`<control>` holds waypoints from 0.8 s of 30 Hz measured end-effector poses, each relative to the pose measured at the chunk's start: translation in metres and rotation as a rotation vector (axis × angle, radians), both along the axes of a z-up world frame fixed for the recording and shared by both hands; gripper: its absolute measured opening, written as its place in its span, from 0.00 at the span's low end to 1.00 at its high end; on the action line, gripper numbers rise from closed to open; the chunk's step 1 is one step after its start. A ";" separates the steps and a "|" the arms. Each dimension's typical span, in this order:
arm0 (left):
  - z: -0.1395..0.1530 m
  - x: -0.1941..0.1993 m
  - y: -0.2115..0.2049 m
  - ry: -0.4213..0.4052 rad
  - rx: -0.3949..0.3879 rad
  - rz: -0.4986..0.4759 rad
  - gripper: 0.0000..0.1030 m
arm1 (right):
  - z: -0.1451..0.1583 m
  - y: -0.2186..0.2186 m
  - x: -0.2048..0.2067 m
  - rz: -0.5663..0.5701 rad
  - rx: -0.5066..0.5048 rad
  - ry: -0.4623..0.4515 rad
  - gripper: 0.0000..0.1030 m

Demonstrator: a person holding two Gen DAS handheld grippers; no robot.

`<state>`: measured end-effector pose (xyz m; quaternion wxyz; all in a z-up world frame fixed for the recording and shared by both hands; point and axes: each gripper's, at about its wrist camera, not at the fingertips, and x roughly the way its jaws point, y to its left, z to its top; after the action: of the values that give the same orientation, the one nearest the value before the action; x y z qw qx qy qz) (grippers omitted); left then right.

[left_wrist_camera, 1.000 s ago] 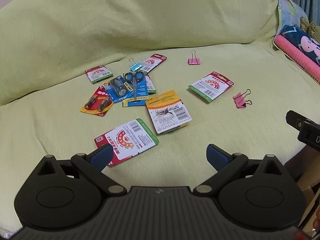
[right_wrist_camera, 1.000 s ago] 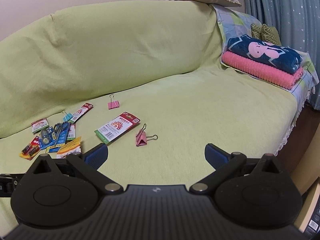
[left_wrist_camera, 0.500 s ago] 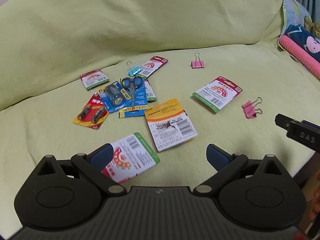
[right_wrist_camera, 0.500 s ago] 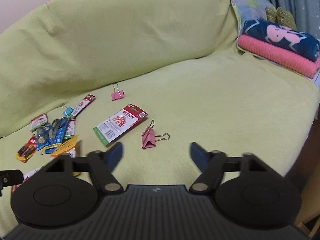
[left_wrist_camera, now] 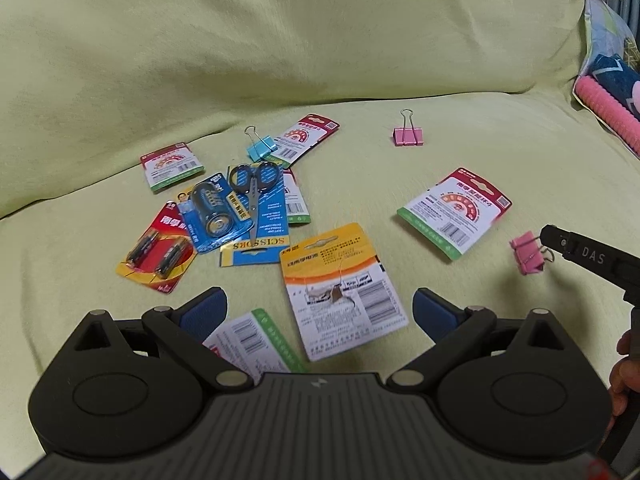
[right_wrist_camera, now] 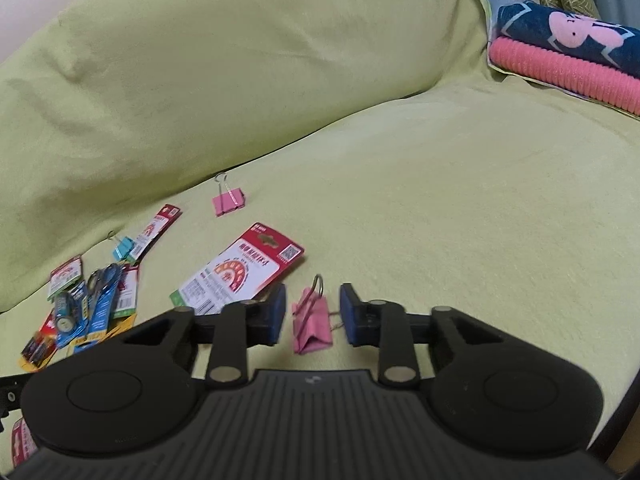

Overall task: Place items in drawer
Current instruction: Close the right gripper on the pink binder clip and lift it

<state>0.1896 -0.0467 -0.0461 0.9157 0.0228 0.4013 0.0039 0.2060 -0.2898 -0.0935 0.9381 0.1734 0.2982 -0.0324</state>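
Right wrist | right hand-held gripper (right_wrist_camera: 312,314) part-open, untouched | pink binder clip (right_wrist_camera: 311,326) between fingers

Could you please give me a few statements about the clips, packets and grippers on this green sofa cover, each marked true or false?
1. The right gripper has its fingers on either side of a pink binder clip, with gaps showing. True.
2. The left gripper is shut on the orange-topped card packet. False: it is open and holds nothing; the packet lies on the cover.
3. The black-handled scissors lie on a blue card. True.
4. The blue binder clip lies alone near the folded pink blanket. False: it lies by the pile of packets.
5. Two pink binder clips are in view. True: the second pink clip lies farther back.
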 end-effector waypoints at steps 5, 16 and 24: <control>-0.003 0.007 -0.001 0.004 -0.007 -0.002 0.97 | -0.006 -0.001 0.008 -0.004 0.017 0.006 0.05; -0.002 0.007 -0.004 0.010 -0.009 -0.011 0.97 | -0.001 0.004 0.003 0.010 0.015 -0.003 0.01; 0.007 -0.001 -0.005 0.004 -0.016 -0.016 0.97 | 0.012 0.003 -0.013 0.014 0.033 -0.017 0.01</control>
<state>0.1883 -0.0520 -0.0393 0.9150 0.0187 0.4030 -0.0066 0.1927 -0.2867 -0.0812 0.9378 0.1872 0.2918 -0.0196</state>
